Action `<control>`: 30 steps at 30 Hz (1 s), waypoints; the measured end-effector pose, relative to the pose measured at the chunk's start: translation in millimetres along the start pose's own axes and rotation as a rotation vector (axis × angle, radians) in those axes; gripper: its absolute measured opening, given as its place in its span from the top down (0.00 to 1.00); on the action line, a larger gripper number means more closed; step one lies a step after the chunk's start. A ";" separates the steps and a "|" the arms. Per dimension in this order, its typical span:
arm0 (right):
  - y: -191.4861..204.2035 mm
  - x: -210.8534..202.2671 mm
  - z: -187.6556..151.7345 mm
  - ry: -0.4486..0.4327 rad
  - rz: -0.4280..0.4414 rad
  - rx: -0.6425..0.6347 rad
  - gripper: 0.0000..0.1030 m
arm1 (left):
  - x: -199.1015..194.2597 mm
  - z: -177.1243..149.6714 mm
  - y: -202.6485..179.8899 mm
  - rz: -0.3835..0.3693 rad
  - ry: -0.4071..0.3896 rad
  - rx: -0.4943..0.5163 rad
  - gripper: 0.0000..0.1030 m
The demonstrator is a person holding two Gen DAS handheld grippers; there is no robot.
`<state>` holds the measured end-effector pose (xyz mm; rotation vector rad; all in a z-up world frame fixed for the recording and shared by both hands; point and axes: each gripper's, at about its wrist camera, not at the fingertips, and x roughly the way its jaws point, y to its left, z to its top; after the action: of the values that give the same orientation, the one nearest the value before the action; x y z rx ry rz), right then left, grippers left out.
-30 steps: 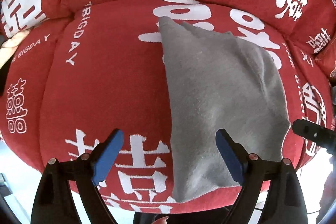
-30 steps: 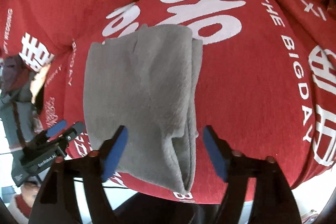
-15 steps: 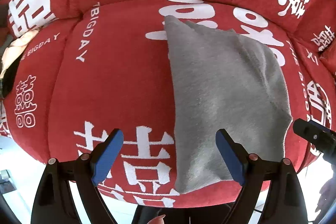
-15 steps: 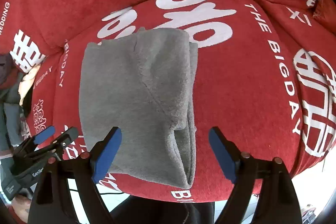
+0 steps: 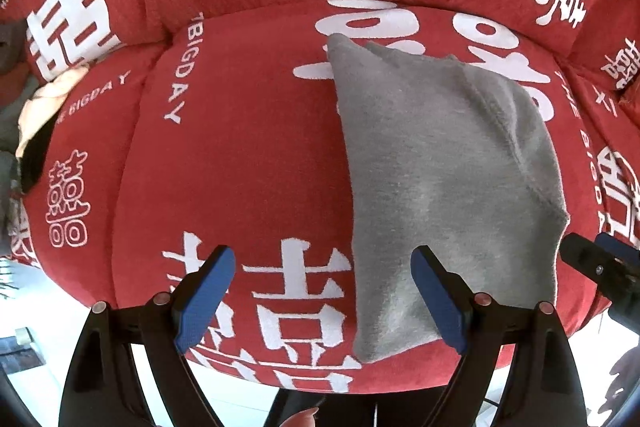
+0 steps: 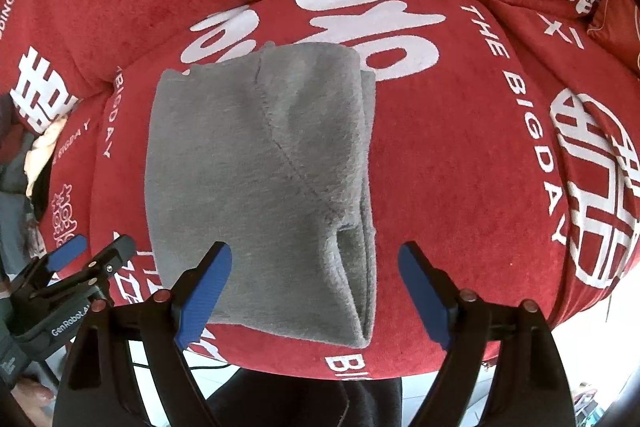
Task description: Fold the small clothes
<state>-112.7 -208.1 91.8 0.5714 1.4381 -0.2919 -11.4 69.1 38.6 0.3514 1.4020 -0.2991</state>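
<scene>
Both pairs of jaws stand wide open and hold nothing. On the left gripper (image 5: 322, 299), blue pads hang above a red sofa (image 5: 240, 155) printed with large white characters and the words "THE BIGDAY". Its right pad overlaps the near edge of a grey garment (image 5: 440, 187); whether it touches the cloth cannot be told.

From the left wrist view, the garment lies flat on the seat cushion, filling the picture from 12 o'clock down to 5 o'clock. It is folded, with a seam running across its upper layer. At 3 o'clock the black tip of the other gripper shows just past the garment's right edge.

On the right gripper (image 6: 316, 293), the blue pads frame the near right corner of the grey garment (image 6: 248, 163), apart from the cloth. In this view the garment sits at the picture's centre and reaches toward 9 o'clock. Its stacked layers show along the right edge, with a pocket-like opening near 6 o'clock. The left gripper (image 6: 90, 255) appears at 8 o'clock, beside the garment's left edge.

A heap of other clothes (image 6: 36, 151) lies at 9 o'clock, off the seat cushion.
</scene>
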 end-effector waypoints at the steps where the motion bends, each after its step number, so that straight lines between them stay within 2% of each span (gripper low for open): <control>1: 1.0 0.2 -0.4 0.000 -0.002 0.000 0.15 | -0.7 -0.1 0.2 -0.004 -0.003 0.001 0.13; 14: 8.8 1.1 -1.8 -0.002 -0.058 -0.022 0.15 | -1.5 0.0 3.0 -0.013 0.000 0.005 0.12; 20: 12.3 -0.9 -0.8 -0.008 -0.075 -0.033 0.15 | -3.0 -1.1 -1.4 0.043 -0.021 0.042 0.12; 30: 15.8 -0.7 -2.9 -0.009 -0.090 -0.032 0.15 | -4.1 -2.3 -1.3 0.022 -0.015 0.049 0.13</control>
<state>-107.0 -193.5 95.4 0.4797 1.4596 -0.3422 -14.6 68.8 42.3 0.4035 1.3768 -0.3175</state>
